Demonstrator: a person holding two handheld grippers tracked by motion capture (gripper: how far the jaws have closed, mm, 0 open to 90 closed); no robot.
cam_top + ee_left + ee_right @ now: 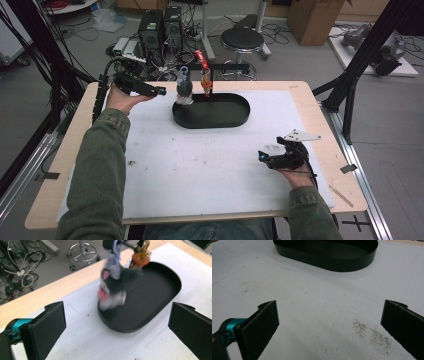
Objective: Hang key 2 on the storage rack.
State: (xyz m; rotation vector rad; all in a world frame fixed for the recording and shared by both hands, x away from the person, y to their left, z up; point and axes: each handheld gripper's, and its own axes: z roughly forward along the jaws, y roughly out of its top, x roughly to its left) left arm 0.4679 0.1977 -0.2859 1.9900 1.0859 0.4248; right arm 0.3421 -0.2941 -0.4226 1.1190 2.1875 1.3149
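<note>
White padding covers the tabletop (210,170), where a black oval tray (235,117) is placed. At the tray's left end a grey plush keychain (115,285) hangs, an orange one (140,257) beside it. Left of the tray, the left hand-held gripper (161,91) is held wide open and empty; the right hand-held gripper (261,157), well short of the tray, likewise. The plush should probably be approached squarely.
</note>
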